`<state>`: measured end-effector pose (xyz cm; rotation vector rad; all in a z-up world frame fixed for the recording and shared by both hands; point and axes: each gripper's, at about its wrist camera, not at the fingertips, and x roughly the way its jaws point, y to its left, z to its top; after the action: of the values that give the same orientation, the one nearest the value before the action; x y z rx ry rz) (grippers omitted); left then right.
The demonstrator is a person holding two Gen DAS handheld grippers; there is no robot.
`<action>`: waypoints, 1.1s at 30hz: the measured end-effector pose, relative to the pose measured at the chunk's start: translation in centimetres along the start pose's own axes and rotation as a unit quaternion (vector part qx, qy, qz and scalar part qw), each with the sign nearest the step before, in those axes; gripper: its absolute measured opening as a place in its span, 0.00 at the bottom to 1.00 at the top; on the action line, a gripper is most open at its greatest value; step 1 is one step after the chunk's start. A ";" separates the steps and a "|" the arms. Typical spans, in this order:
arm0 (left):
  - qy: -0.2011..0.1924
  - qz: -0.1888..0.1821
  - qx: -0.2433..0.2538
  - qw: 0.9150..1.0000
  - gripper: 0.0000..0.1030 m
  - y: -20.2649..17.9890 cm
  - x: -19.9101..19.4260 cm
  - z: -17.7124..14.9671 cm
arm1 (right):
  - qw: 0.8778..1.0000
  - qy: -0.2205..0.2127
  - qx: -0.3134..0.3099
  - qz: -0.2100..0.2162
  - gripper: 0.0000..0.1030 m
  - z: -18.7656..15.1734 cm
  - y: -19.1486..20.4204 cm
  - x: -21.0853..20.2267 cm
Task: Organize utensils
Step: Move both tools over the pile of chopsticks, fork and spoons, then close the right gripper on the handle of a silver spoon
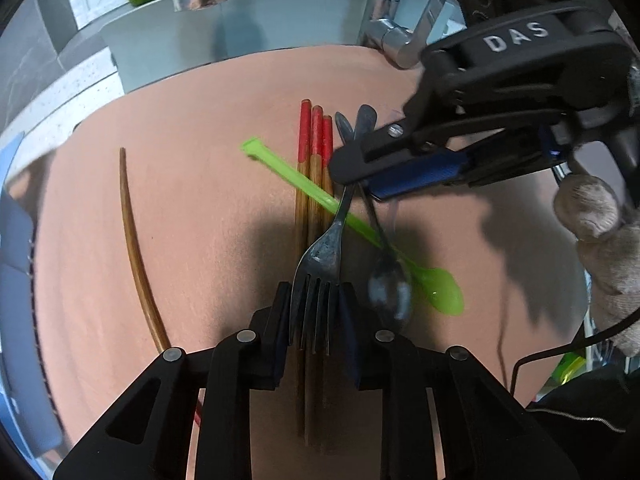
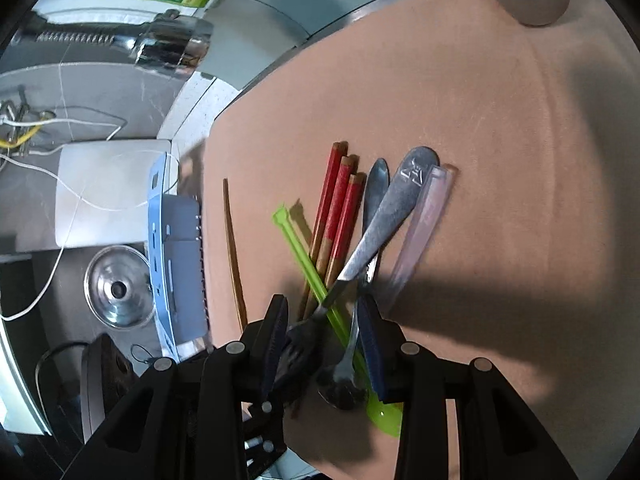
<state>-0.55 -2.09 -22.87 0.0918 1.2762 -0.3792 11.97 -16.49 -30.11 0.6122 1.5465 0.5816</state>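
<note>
Black tines of the fork (image 1: 316, 280) sit right at the bottom centre of the left wrist view, between the two pads of the left tongs (image 1: 315, 312), which look pinched on the fork head, or nearly so; I cannot be sure both pads bear. Its handle runs up over the green plastic spoon (image 1: 440, 286) and the three red-topped chopsticks (image 1: 314, 148), all heaped mid-frame on the brown table (image 1: 200, 200). The right tongs (image 1: 352, 176) come in from the upper right, partly spread, straddling the crossed handles of the fork and the metal spoon (image 1: 390, 284). Lifting the fork now could drag the green spoon and scatter the chopsticks, since they interlock. Should both tongs pull at once, the fork may twist loose. One lone chopstick (image 1: 134, 240) lies apart at left, safe from it.
</note>
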 end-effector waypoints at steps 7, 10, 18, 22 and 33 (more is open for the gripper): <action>-0.014 -0.035 -0.042 0.998 0.13 1.0 -0.9 -0.2 | 1.000 -0.010 -0.008 -0.021 0.32 0.7 0.4 -0.1; -0.018 -0.042 -0.058 0.997 0.08 1.7 -1.1 -0.1 | 1.000 -0.017 -0.005 -0.015 0.32 0.5 0.1 -1.1; -0.020 -0.035 -0.054 0.998 0.08 2.3 -1.3 -0.2 | 1.000 -0.007 -0.006 -0.018 0.25 1.0 1.0 0.0; -0.031 -0.018 -0.044 0.998 0.06 1.7 -1.8 -0.5 | 0.999 -0.012 -0.010 -0.040 0.24 1.1 1.6 0.1; -0.036 0.007 0.014 0.999 0.05 -1.1 -2.9 -1.5 | 0.997 -0.004 -0.001 -0.077 0.19 1.7 1.0 0.1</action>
<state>-3.01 -2.04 -20.42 0.1098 1.1993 -0.3841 13.67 -15.69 -29.56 0.4878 1.5692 0.4640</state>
